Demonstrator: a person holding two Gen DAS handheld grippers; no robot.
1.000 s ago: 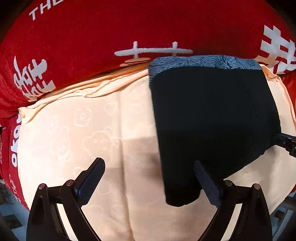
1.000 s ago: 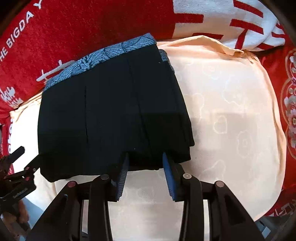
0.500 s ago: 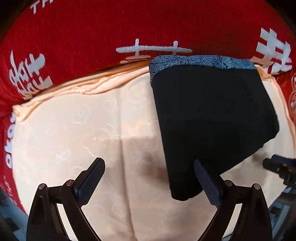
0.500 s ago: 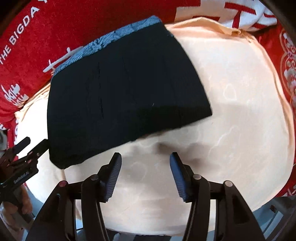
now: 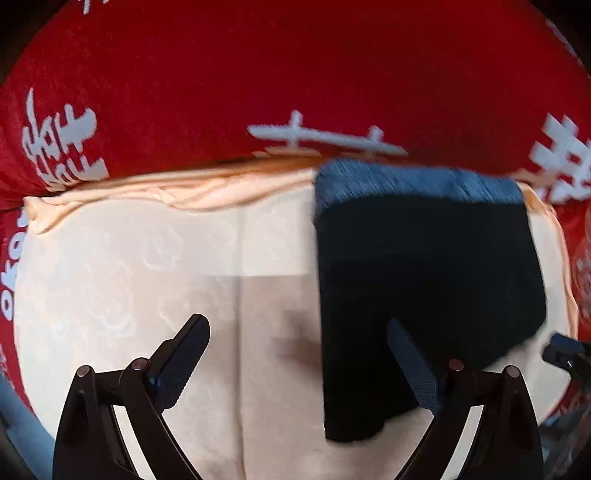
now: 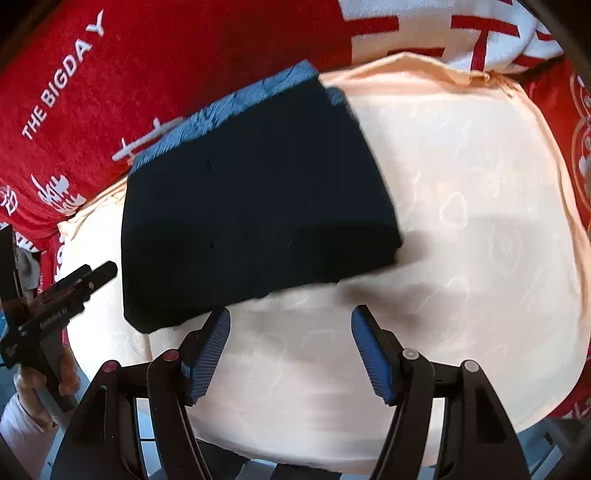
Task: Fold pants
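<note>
The black pants (image 5: 424,280) lie folded into a compact rectangle on a peach cloth (image 5: 147,266), with a blue patterned waistband (image 5: 413,181) at the far edge. They also show in the right wrist view (image 6: 258,199). My left gripper (image 5: 295,354) is open and empty, its right finger (image 5: 410,365) in front of the pants' near left corner. My right gripper (image 6: 290,343) is open and empty, just short of the pants' near edge. The left gripper also shows at the left of the right wrist view (image 6: 74,288).
A red blanket (image 5: 258,74) with white lettering lies beyond and around the peach cloth. In the right wrist view a white and red patterned part (image 6: 443,29) lies at the far right. The peach cloth's near edge (image 6: 295,454) drops off to the floor.
My right gripper has let go of the pants' near edge, opened wider and drawn back. The left gripper stayed open and shifted back slightly. The pants lie still.
</note>
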